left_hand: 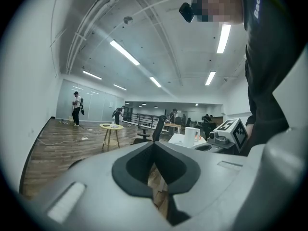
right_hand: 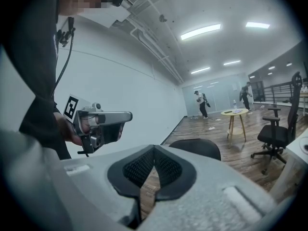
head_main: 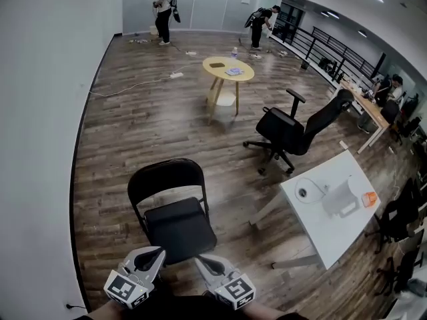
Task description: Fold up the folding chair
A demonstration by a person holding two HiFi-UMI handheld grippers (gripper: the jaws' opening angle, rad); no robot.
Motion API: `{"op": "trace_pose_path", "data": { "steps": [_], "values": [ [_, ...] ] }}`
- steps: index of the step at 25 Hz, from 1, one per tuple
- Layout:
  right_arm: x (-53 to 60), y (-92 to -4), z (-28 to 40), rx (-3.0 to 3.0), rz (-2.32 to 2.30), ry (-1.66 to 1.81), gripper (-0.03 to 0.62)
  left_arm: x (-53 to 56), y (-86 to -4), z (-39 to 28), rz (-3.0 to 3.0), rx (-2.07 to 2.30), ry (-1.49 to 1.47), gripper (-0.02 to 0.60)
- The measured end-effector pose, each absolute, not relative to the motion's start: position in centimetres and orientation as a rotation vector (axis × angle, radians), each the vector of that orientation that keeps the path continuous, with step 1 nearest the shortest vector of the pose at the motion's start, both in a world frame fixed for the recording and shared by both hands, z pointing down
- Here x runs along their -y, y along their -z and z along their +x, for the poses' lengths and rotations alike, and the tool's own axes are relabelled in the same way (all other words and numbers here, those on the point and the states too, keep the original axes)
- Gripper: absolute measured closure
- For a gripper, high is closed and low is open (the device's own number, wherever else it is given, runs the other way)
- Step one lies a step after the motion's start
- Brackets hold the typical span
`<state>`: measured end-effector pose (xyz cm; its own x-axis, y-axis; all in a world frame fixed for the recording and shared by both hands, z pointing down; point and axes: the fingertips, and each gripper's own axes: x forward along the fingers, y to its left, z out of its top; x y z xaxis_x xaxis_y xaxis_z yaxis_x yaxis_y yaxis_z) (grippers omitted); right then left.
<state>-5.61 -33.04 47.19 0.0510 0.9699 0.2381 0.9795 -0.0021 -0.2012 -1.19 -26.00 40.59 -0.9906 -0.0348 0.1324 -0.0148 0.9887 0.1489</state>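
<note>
Wood floor [head_main: 133, 125], big open room. Folding chair [head_main: 175, 215]: black, not yet folded, stands on floor just ahead of both grippers. Seat edge twd the person, backrest on far side, long axis upright.

Head view gives whole chair. Right gripper view gives only backrest top above its jaws. Left gripper view: chair not clearly made out.

Left gripper [head_main: 153, 252]: jaws closed, empty. Right gripper [head_main: 201, 260]: same, pads together, nothing btwn.
</note>
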Motion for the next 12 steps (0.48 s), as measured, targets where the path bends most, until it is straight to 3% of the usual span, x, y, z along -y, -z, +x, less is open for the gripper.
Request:
{"op": "trace_pose_path", "data": {
  "steps": [12],
  "values": [
    [23.3,-46.8,-3.7,2.095,-1.878,0.085,0.591,15.8,-42.2,-0.2,0.245,2.966,0.186,0.58]
  ]
}}
